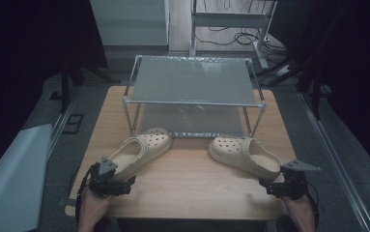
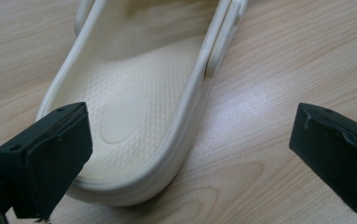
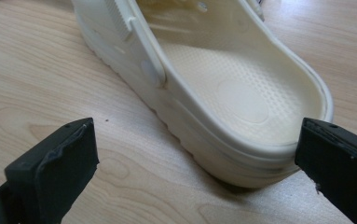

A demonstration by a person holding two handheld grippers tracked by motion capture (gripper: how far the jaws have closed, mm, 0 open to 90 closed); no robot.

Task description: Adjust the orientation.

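Note:
Two cream clogs lie on the wooden table (image 1: 187,183), toes toward the rack. The left clog (image 1: 139,151) has its heel toward my left gripper (image 1: 120,186), which stands open just behind that heel. In the left gripper view the heel rim (image 2: 134,186) sits between the wide-apart jaws, nearer the left one, with no pad pressing on it. The right clog (image 1: 245,154) has its heel toward my right gripper (image 1: 275,187), also open. In the right gripper view that heel (image 3: 260,158) lies ahead between the jaws, nearer the right one, untouched.
A two-level metal wire rack (image 1: 194,89) with grey shelves stands at the table's far half, just beyond the clog toes. Bare wood lies between the two clogs. Dark floor, cables and stands surround the table; a pale panel (image 1: 13,179) leans at the left.

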